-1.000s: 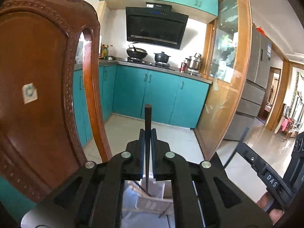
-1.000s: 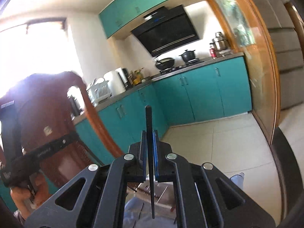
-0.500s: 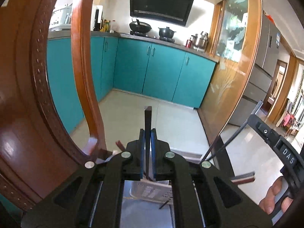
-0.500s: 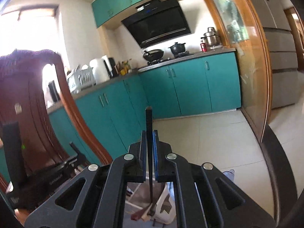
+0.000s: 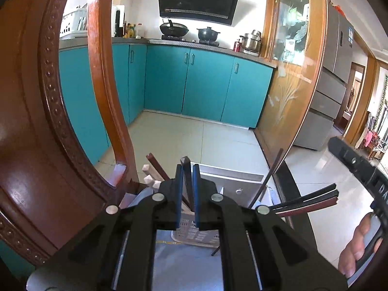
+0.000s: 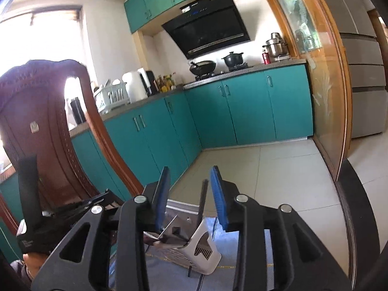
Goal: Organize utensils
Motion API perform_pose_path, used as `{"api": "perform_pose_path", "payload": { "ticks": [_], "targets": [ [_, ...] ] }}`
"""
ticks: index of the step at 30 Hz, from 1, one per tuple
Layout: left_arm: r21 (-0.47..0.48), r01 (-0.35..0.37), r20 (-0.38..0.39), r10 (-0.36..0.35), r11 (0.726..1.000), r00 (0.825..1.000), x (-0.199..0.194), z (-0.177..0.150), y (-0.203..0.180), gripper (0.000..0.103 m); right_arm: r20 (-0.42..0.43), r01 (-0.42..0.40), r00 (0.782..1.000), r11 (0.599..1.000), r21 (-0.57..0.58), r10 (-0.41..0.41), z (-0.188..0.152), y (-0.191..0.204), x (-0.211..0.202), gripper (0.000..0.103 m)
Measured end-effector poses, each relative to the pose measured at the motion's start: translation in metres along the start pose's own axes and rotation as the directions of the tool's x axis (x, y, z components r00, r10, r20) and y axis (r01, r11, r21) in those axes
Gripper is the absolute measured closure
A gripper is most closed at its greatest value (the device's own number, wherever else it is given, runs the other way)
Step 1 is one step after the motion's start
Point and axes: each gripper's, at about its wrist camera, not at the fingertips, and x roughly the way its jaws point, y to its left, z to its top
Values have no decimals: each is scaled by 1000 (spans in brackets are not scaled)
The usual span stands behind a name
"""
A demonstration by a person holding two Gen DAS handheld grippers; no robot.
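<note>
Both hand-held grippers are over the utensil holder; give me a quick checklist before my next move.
1. Right hand-held gripper open: ok, pads wide apart.
2. Loose black chopstick clear of those pads: ok, it stands between them and appears to touch neither.
3. Left hand-held gripper gripping the dark chopstick: ok, shut on it, though the stick sits tilted.
4. That stick's lower tip inside the white utensil holder: cannot tell, the gripper body hides it.
5. Holder standing square: cannot tell, fisheye distortion.
</note>
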Motion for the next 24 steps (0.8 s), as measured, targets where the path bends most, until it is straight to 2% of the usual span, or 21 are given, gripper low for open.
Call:
{"api": "perform_pose_path", "payload": {
  "ticks": [4,6,8,10,12,13,15,19,21,22,24],
  "targets": [
    [0,12,30,-12,1000,999,-12,-4,1,93,4,46,999,998,45,-46,2,-18,3,68],
    [-4,18,56,-18,1000,998,-19,-6,3,89,-42,88,995,994,58,-86,-3,-30,16,68],
    [-11,26,88,-25,1000,996,-27,-7,6,83,-92,95,992,992,80,-88,-8,-42,32,68],
    [-15,34,120,-32,999,992,-35,-8,9,77,-161,21,987,990,142,2,-13,-53,52,68],
    [-12,33,148,-31,999,988,-41,-11,11,66,-214,-79,968,972,223,128,-16,-62,73,62],
    [-7,28,160,-27,1000,987,-44,-14,13,64,-226,-107,960,963,248,165,-17,-65,81,60],
    [5,24,169,-24,1000,985,-44,-17,15,63,-236,-149,947,949,279,218,-19,-68,93,60],
    [24,4,140,-7,1000,990,-36,-25,18,63,-250,-208,923,926,314,292,-24,-69,110,60],
    [28,0,120,-3,1000,993,-31,-28,20,63,-234,-250,911,906,342,340,-27,-69,113,91],
    [29,-3,114,0,1000,993,-29,-29,20,63,-232,-264,905,900,347,355,-27,-69,114,92],
    [36,-3,101,-1,999,995,-25,-31,19,63,-221,-252,914,904,346,340,-26,-68,112,92]
  ]
}}
